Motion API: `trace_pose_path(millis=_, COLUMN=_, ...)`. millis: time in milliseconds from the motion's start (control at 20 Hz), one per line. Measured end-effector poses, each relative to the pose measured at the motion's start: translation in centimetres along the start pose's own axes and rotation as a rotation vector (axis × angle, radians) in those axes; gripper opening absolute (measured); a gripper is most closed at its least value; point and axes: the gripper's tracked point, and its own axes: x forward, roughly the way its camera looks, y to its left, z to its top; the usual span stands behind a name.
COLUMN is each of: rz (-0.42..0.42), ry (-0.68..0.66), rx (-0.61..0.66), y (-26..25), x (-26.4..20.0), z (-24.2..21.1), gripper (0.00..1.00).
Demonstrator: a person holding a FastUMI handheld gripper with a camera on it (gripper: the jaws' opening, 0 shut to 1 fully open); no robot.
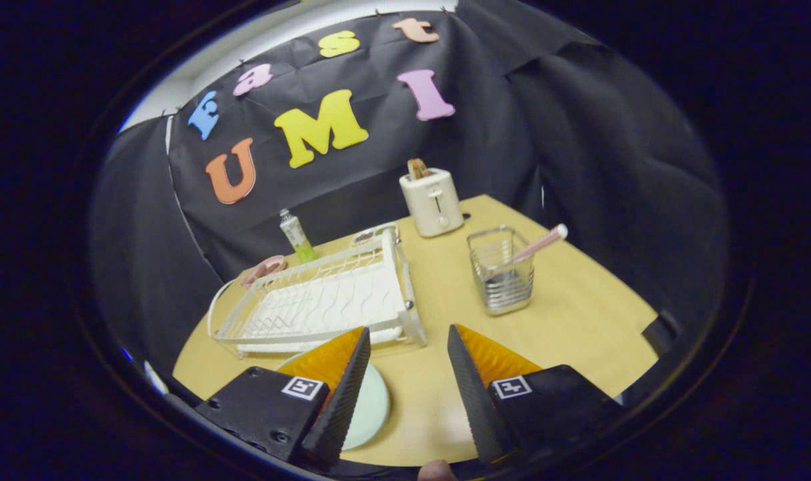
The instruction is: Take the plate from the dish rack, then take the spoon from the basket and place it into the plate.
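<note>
Over on the left stands the white dish rack (pixel 325 304), its slots bare, with a small pink thing (pixel 265 268) and a tube (pixel 296 236) behind it near the black cloth wall. In front of the rack, flat on the tabletop (pixel 566 321), lies the pale green plate (pixel 369 411), partly hidden under the near finger, so the first half of the job looks done.

The hand-held gripper (pixel 405 394) hangs above the table with its fingers spread wide and nothing between them; bare wood shows in the gap.

Further right, a cream toaster (pixel 432 200) sits at the back. Nearer is the wire basket (pixel 500 270), and the spoon (pixel 540 244) leans in it with its pink handle sticking out over the rim, up and to the right.

The risk I see is the basket: it looks light, and a push on the slanted handle could tip or drag it. The handle is thin and angled, so a closing pinch might slide off it. Carrying the spoon back, a careless drop could land it beside the plate, which lies just beside the rack.
</note>
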Motion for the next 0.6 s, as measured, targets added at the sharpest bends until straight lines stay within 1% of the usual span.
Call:
trace_pose_path(millis=100, rz=-0.05, ry=-0.075, rx=-0.063, y=-1.8, x=-0.5, z=1.3, gripper=0.78)
trace_pose_path(millis=150, rz=-0.052, ry=-0.1, rx=-0.077, y=-2.4, x=-0.7, z=1.7, gripper=0.79)
trace_pose_path(millis=250, rz=-0.061, ry=-0.134, rx=-0.084, y=-4.3, x=-0.3, z=2.0, gripper=0.81)
trace_pose_path(millis=350, rz=-0.104, ry=-0.174, rx=-0.094, y=-6.9, x=0.6, z=2.5, gripper=0.81)
trace_pose_path(millis=500, rz=-0.159, ry=-0.267, rx=-0.06, y=-10.5, x=2.0, z=3.8, gripper=0.81)
trace_pose_path(millis=600, rz=-0.162, ry=-0.299, rx=-0.017, y=-12.6, x=3.2, z=4.1, gripper=0.81)
